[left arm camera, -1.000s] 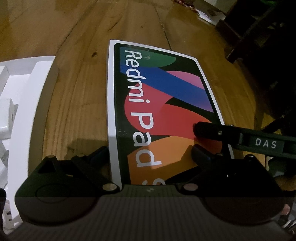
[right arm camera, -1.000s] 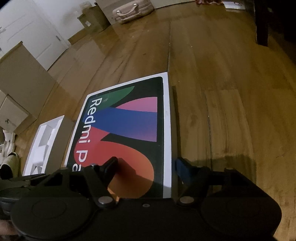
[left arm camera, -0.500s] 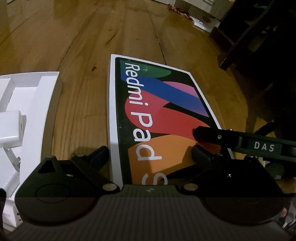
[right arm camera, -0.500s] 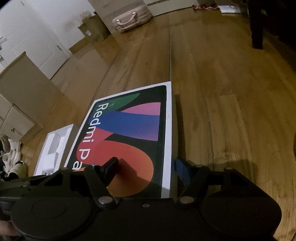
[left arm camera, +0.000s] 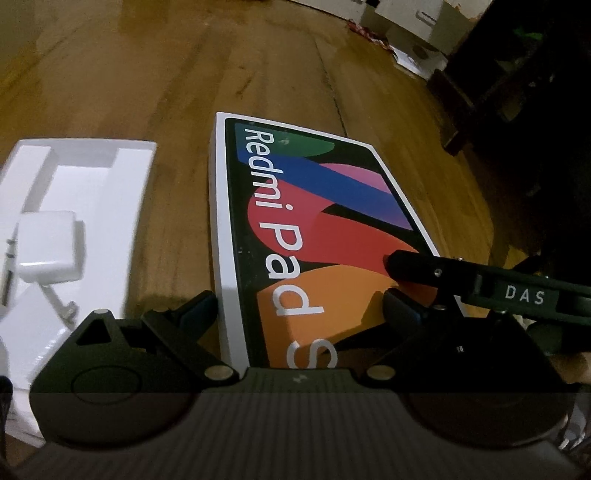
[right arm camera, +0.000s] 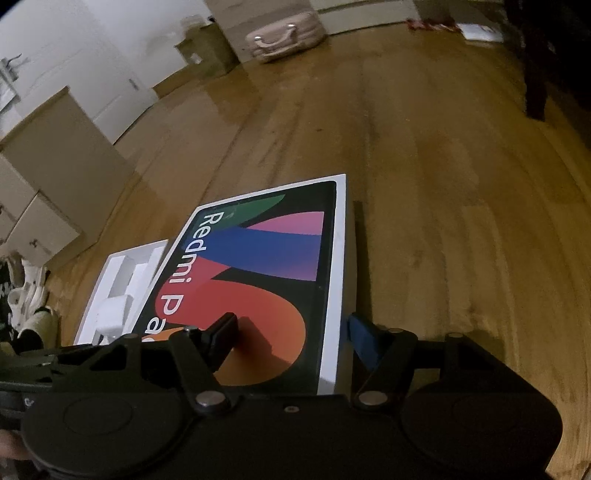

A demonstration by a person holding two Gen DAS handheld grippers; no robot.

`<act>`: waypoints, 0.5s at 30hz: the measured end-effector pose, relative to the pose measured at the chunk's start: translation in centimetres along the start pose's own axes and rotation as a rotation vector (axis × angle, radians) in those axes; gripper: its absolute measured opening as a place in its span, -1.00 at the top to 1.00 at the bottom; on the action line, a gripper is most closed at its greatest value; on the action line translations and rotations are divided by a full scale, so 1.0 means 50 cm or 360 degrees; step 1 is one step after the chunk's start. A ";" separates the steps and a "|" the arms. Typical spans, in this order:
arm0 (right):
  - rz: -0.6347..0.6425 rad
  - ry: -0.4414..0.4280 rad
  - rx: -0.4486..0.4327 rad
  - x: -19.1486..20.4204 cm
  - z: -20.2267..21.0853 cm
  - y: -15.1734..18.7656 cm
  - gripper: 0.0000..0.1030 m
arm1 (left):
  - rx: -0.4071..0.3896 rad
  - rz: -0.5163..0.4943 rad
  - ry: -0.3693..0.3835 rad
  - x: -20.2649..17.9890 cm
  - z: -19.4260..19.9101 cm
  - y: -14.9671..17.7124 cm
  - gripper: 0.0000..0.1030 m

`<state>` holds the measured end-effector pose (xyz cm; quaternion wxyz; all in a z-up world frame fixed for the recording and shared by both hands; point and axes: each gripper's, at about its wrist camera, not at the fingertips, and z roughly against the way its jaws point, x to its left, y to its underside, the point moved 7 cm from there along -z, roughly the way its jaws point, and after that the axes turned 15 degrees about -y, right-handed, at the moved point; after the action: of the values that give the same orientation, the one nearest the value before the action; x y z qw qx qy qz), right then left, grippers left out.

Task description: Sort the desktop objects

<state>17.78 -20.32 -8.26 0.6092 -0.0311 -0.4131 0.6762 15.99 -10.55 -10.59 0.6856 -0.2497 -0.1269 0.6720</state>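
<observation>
A flat Redmi Pad box (left arm camera: 332,229) (right arm camera: 266,266) with a colourful printed top hangs a little above the wooden floor (right arm camera: 443,184), carried by both grippers at its near end. My left gripper (left arm camera: 299,306) has its left finger against the box's left wall and its right finger on the printed face. My right gripper (right arm camera: 291,332) straddles the box's right edge: blue pad on the right wall, black finger on the face. Its jaws are closing. A white tray (left arm camera: 133,177) (right arm camera: 122,266) to the left holds a white charger (left arm camera: 48,247) (right arm camera: 110,314).
Dark furniture (left arm camera: 517,110) stands to the right. Flat cardboard panels (right arm camera: 55,166) lean at the left wall, with shoes (right arm camera: 29,306) near them. A pink bag (right arm camera: 284,33) and papers (right arm camera: 476,31) lie far back. White boxes (left arm camera: 406,22) sit beyond the wooden floor.
The box has risen with both grippers and drifted toward the white tray; from the right wrist its left edge now overlaps the tray. More of the room shows beyond it.
</observation>
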 end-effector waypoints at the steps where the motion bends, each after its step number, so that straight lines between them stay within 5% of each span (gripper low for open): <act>1: 0.0012 -0.0006 -0.0003 0.008 -0.001 -0.002 -0.39 | -0.0010 -0.0001 -0.0011 0.002 0.006 -0.003 -0.88; 15: 0.0069 -0.0169 -0.0051 0.088 -0.002 -0.019 -0.35 | -0.0079 0.0021 0.0010 0.082 0.091 -0.018 -0.88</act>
<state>17.49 -16.62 -5.73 0.5710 -0.0140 -0.4549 0.6833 14.72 -5.71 -6.95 0.6751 -0.2695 -0.1399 0.6723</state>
